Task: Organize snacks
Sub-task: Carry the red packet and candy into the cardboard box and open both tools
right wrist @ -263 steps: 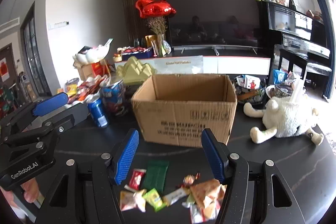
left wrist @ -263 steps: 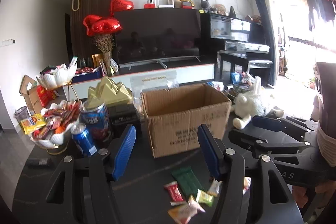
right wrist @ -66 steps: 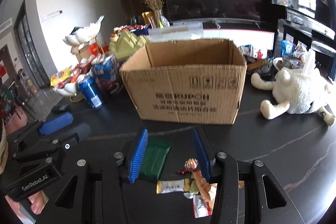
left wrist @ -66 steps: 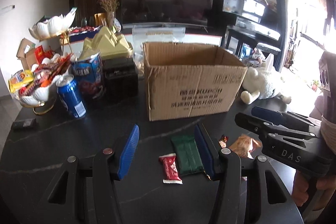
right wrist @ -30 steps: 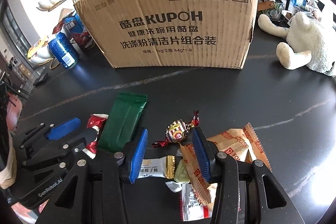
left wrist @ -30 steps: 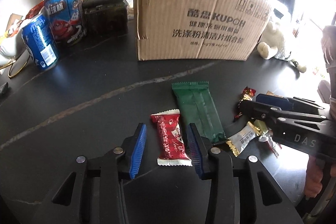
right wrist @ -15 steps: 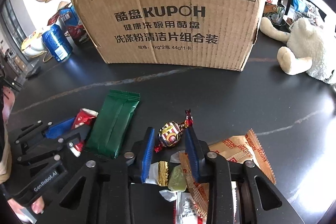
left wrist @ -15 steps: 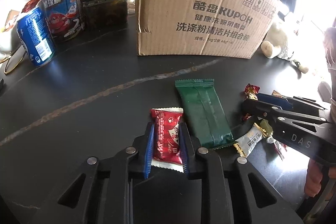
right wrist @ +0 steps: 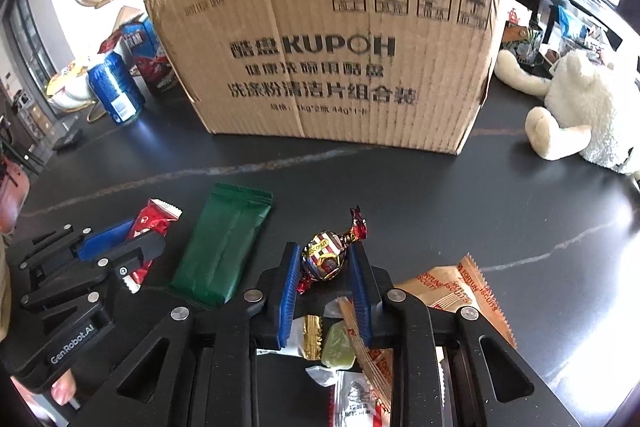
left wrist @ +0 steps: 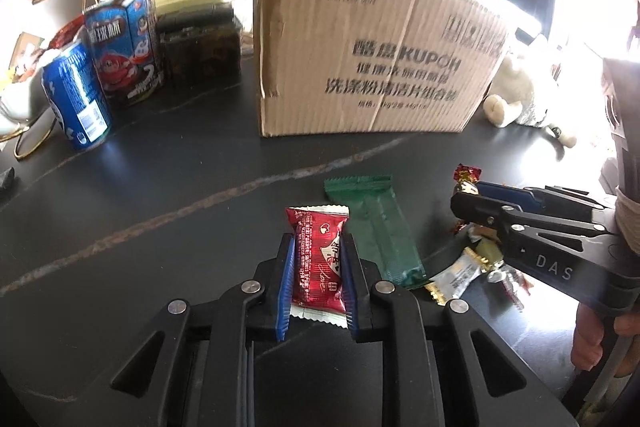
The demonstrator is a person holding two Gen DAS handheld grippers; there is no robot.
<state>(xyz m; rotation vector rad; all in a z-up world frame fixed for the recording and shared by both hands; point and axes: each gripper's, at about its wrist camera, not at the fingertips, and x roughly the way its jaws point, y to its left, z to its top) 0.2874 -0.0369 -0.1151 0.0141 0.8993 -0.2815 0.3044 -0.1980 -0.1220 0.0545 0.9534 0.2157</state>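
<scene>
1. Snacks lie scattered on the dark desk in the lower half of both views, in front of the cardboard box, which stands open-topped at upper centre; it is judged to be where they go.
2. Left tool, at lower centre of its own view, has its blue pads squeezed against the long sides of the red packet. Gripping across the narrow width lets the flat wrapper bulge up between the pads instead of slipping.
3. Right tool, lower centre of its view, is closed almost fully on the round coconut candy, taking the firm ball and leaving the twisted foil ends free.
4. Green packet lies flat between the two tools, untouched.
5. Orange biscuit packet and small wrapped sweets sit at the lower right, partly under the right tool.
6. Both tools are low at the desk; lifting looks to be the next step.
</scene>
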